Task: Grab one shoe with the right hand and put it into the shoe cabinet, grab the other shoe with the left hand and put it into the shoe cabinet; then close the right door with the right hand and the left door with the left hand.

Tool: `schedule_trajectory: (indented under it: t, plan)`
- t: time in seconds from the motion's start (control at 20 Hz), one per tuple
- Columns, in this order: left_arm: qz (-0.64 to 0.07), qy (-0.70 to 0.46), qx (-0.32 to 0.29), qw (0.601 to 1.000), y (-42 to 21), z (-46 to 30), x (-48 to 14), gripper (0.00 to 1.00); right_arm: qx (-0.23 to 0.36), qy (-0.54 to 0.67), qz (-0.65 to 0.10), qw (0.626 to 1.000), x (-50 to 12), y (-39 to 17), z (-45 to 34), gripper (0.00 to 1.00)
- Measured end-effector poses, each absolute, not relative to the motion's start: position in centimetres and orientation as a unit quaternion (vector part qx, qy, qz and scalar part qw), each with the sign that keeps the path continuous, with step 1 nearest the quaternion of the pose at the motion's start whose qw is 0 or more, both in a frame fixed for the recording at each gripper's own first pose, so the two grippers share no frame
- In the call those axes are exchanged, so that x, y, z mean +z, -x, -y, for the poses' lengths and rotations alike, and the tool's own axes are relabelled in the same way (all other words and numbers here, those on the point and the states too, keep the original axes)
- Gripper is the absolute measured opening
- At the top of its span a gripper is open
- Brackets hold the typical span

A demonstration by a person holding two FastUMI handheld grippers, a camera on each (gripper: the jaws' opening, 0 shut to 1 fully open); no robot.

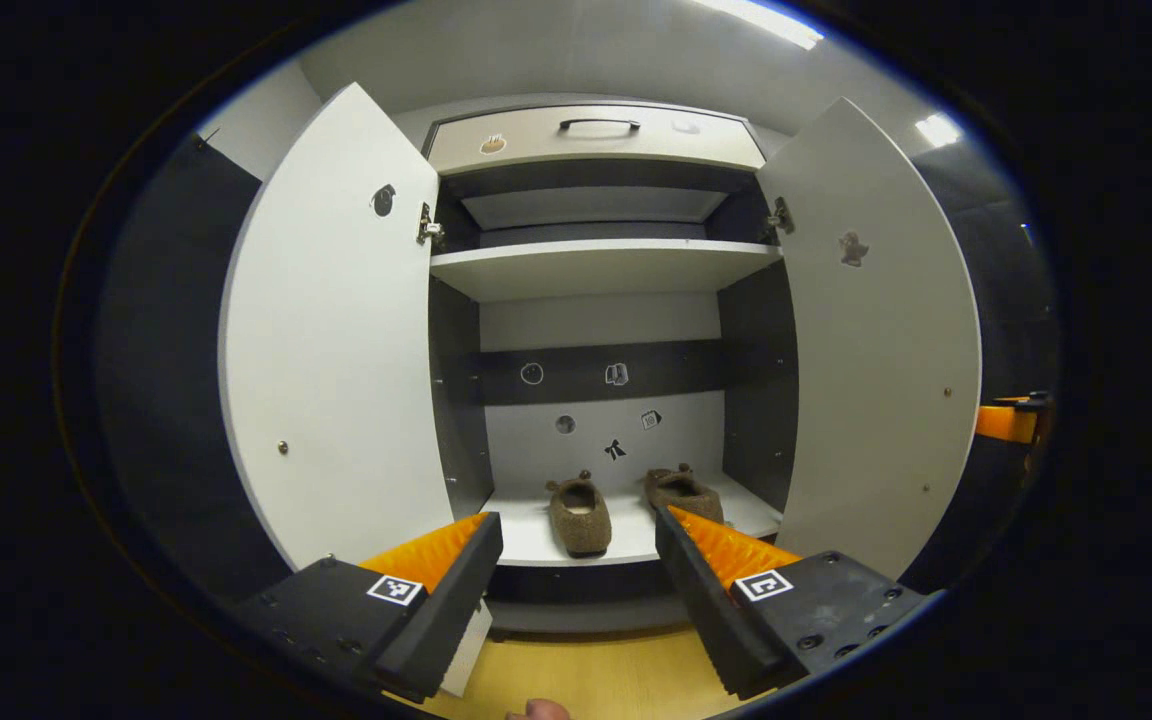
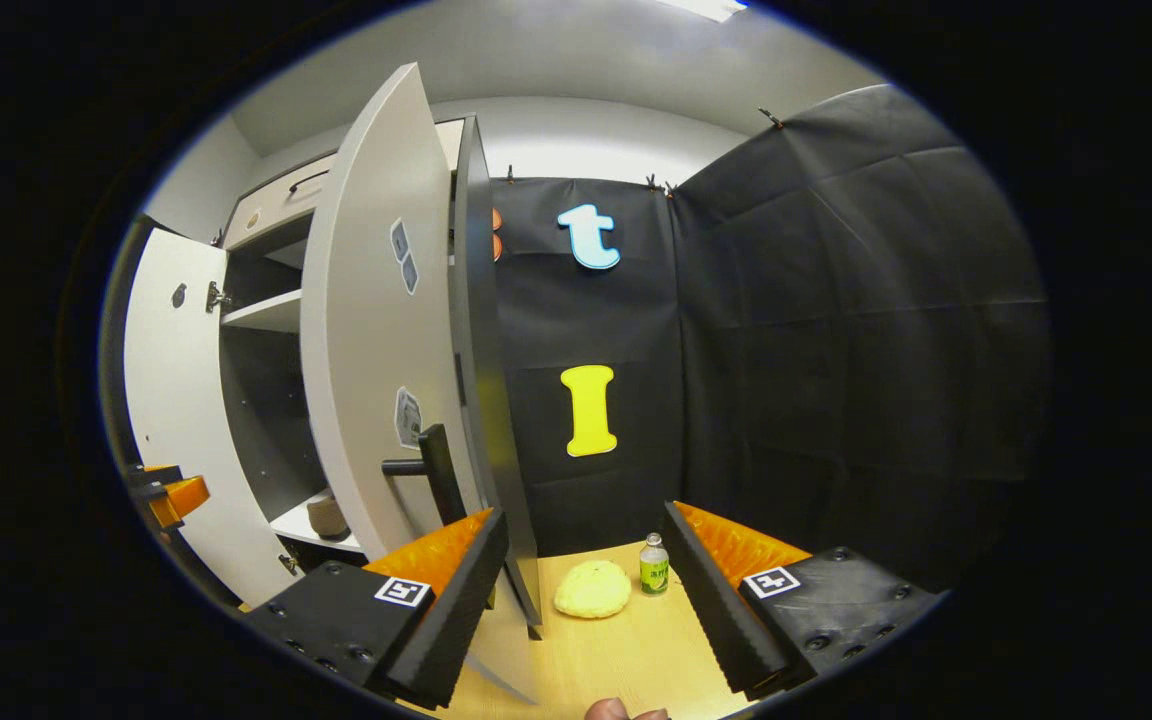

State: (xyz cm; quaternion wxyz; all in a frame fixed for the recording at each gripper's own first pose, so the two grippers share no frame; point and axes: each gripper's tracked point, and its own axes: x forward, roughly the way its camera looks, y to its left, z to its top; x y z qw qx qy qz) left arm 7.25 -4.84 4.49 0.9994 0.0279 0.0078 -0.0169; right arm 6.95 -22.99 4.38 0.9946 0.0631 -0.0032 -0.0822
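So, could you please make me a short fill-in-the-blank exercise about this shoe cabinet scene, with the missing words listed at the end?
1. Both shoes stand on the ____ shelf of the shoe cabinet.
2. The left door and the right door are both ____.
3. The left gripper is open and holds ____.
4. On the floor beyond the right gripper, a small bottle stands beside a ____ round object.

Missing words: bottom; open; nothing; yellow
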Motion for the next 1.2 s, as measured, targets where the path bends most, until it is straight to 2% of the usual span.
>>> schedule_trajectory:
  t: [0.4,0.65,1.2]
  plan:
    - [-0.029,-0.006,-0.04,0.999,-3.3,4.7,2.5,0.96,-0.074,-0.057,-0.002,0.996,3.7,-7.5,21.8,0.97]
    - [-0.035,-0.003,-0.033,0.999,-2.4,2.2,1.9,0.96,-0.081,-0.063,-0.001,0.995,3.7,-7.2,20.3,0.97]
    - [-0.053,0.005,-0.014,0.999,-0.8,-2.8,0.3,0.96,-0.014,-0.06,-0.003,0.998,3.4,-8.4,9.8,0.98]
